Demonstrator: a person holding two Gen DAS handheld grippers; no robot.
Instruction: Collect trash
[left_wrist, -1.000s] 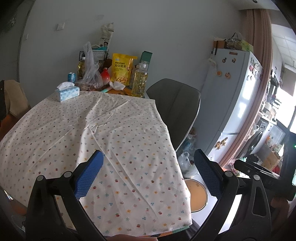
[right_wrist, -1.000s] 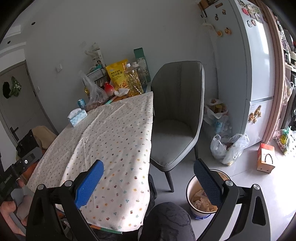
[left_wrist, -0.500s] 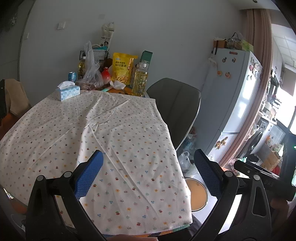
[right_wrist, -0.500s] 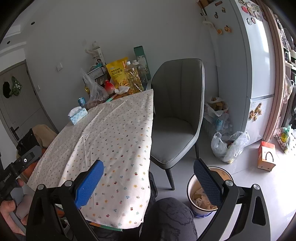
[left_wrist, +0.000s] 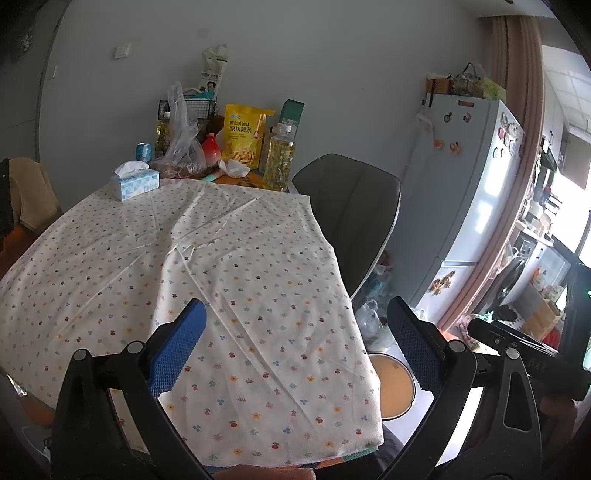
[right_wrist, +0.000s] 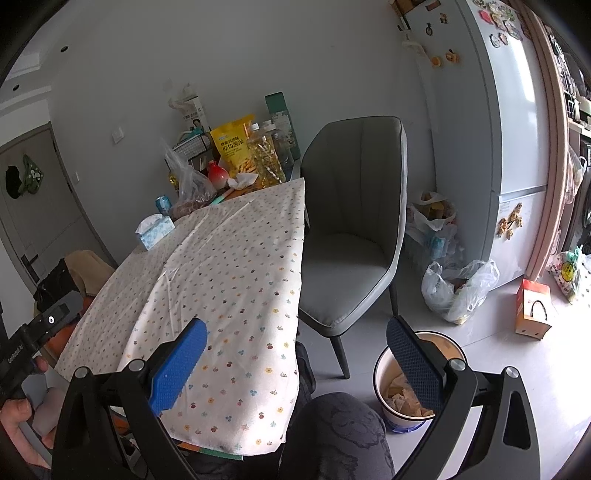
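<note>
Tools (left_wrist: 295, 347) (right_wrist: 293, 363) agape past tablecloth (left_wrist: 221, 258) edge

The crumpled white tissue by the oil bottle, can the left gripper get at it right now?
Probably yes: the left gripper is open, and only bare tablecloth separates it from the crumpled tissue.

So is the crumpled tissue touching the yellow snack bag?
Cannot tell. In both wrist views the crumpled tissue overlaps the base of the yellow snack bag, with no gap or contact plainly visible.
</note>
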